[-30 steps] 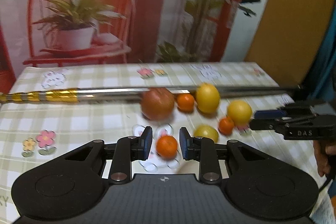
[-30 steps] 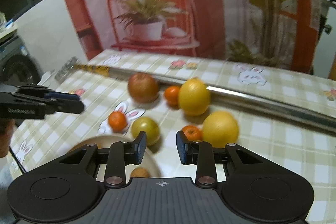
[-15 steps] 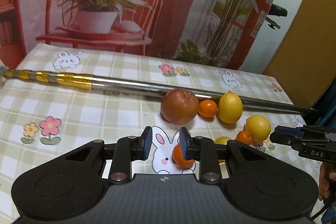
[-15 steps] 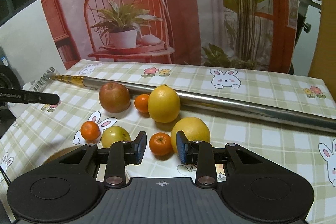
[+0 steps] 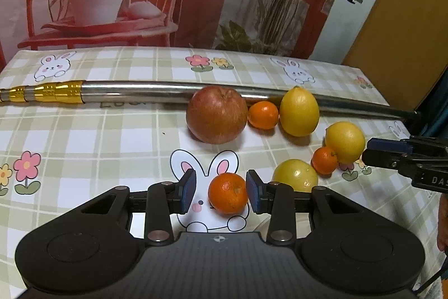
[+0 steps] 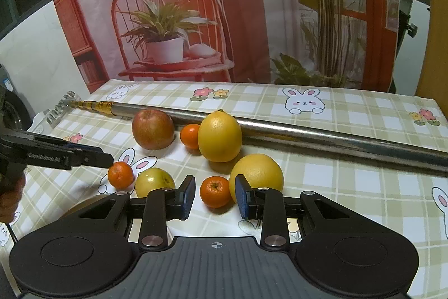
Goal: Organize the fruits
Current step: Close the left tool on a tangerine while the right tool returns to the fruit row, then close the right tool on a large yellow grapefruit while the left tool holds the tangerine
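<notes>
The counter (image 5: 84, 136) carries a checked cloth with rabbits and flowers, and a long steel pole (image 5: 134, 90) with a gold end lies across it; some grey letters under the pole are printed on the cloth, but they are too cut off to read.

The fruits lie in a loose group near the pole. The apple (image 5: 216, 114) is the largest and probably the heaviest; it is firm and smooth, so it is best taken across its widest part. The two lemons (image 5: 299, 111) and (image 5: 345, 141) are firm with a dimpled skin that should give good grip, best held across the short axis. A yellow-green round fruit (image 5: 295, 175), which I cannot identify for sure, sits near the front. The mandarins are small, light and a little soft, so a gentle squeeze on the sides is enough, I judge.

The left gripper (image 5: 221, 194) is opening its fingers, and one mandarin (image 5: 227, 192) sits on the counter between them, near the right pad, not pressed as far as I can see. The right gripper (image 6: 215, 197) has its fingers rather narrow and holds nothing; another mandarin (image 6: 215, 191) lies just beyond them, beside the nearer lemon.

The right gripper's side shows "DAS", the rest hidden. The left gripper's side has a small label, too blurred to read with certainty.
</notes>
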`<state>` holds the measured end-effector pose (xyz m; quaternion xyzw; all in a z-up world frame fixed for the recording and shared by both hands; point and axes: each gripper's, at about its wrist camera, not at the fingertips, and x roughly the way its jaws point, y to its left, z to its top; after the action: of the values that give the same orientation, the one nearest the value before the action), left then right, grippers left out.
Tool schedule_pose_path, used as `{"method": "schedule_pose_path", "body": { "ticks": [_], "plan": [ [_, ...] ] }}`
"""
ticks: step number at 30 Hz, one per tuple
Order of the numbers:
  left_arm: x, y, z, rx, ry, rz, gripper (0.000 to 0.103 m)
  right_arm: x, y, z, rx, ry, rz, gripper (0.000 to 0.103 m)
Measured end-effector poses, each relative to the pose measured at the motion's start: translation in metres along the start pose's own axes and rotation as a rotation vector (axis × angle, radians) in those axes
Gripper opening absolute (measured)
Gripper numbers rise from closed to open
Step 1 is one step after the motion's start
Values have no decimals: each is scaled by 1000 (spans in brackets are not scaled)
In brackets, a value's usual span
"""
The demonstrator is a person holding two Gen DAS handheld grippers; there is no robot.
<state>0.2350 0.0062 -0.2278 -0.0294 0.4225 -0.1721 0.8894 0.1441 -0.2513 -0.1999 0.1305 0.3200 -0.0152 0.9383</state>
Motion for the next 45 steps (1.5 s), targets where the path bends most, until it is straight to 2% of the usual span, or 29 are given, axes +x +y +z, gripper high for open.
{"method": "schedule_pose_path", "body": {
  "ticks": [5, 17, 24, 31, 33, 35, 37, 45],
  "plan": [
    [8, -3, -2, 32, 10, 8, 41, 1, -1, -1, 3, 3, 1, 30],
    [19, -7, -4, 27, 38, -15, 41, 4, -2, -4, 12, 9, 6, 30],
    [14, -6, -7, 56, 5, -4, 37, 4, -3, -5, 15, 6, 3, 30],
    [-1, -3, -6, 34, -43, 0, 37, 1, -4, -5, 13, -4, -9, 31],
    [-6, -4, -7, 40, -59, 6, 37, -1, -2, -4, -6, -15, -27, 32],
    [-10, -6, -7, 44, -75, 14, 37, -2, 0, -3, -25, -30, -44, 39],
    [-13, -8, -7, 46, -86, 21, 37, -3, -1, -2, -30, -43, -59, 39],
    [-19, -12, -9, 55, -97, 25, 37, 11, -21, -2, 50, -80, -132, 47]
  ]
}}
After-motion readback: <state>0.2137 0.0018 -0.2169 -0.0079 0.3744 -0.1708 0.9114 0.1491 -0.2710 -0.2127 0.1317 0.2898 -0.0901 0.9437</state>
